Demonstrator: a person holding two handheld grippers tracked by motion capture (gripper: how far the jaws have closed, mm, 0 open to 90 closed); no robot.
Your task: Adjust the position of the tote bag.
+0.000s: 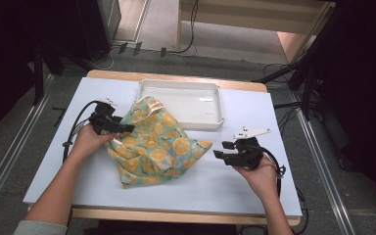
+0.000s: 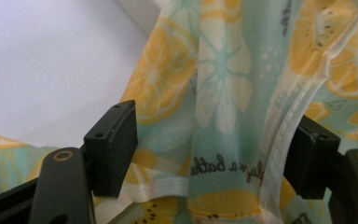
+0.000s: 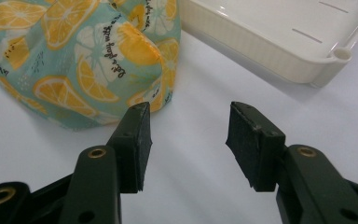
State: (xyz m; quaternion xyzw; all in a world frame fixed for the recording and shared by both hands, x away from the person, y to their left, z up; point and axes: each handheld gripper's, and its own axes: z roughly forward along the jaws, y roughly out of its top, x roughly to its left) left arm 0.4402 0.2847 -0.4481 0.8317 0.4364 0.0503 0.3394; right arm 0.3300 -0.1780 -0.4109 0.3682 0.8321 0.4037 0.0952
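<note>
White tabletop (image 1: 235, 188): tray (image 1: 210, 120) behind cloth (image 1: 156, 147); left claw (image 1: 122, 128) straddles cloth unclamped, right claw (image 1: 219, 149) open.

cloth (image 3: 98, 56), cursive print, partly legible "Let's a bath"

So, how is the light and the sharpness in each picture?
High view: bright table, dark surroundings, patterned cloth slightly soft. Left gripper view: cloth print sharp, near jaws a little blurred. Right gripper view: even light, small glare on the white tray, soft shadow under it.
</note>
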